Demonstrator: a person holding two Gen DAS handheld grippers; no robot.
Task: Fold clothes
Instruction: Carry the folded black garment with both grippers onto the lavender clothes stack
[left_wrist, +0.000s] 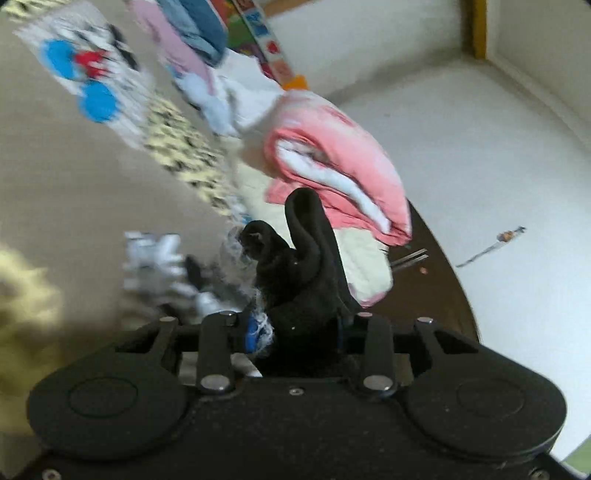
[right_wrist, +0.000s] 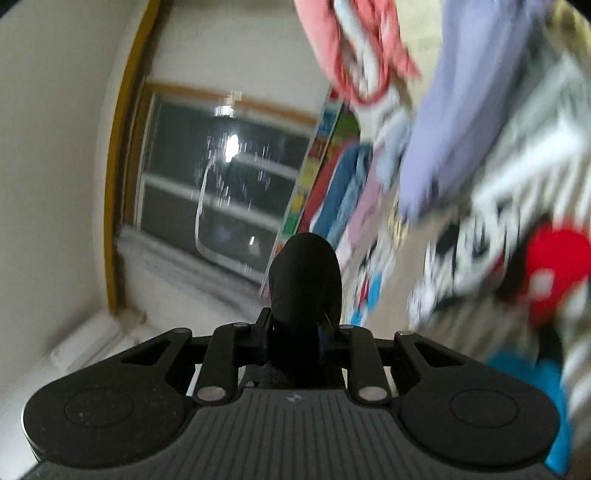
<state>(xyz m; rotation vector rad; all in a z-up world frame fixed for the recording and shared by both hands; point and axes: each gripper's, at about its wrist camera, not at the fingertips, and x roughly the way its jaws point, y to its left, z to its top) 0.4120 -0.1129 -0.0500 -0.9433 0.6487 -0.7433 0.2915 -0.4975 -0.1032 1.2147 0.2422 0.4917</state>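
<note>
My left gripper (left_wrist: 295, 236) is shut on a dark garment (left_wrist: 295, 280) that bunches between the fingers, with pale threads beside it. Past it lies a folded pink and white garment (left_wrist: 340, 166) on a cream one (left_wrist: 362, 258). A white garment with blue and red print (left_wrist: 88, 74) lies far left. My right gripper (right_wrist: 304, 266) is shut, and I see nothing between its fingers. To its right are a blurred lilac garment (right_wrist: 461, 122), a pink garment (right_wrist: 354, 48) and a black, white and red printed one (right_wrist: 517, 229).
A pile of pink, blue and white clothes (left_wrist: 199, 55) lies at the back on the tan surface (left_wrist: 55, 184). A white floor (left_wrist: 480, 147) and wall are to the right. The right wrist view shows a dark window (right_wrist: 221, 184) and a colourful board (right_wrist: 314, 166).
</note>
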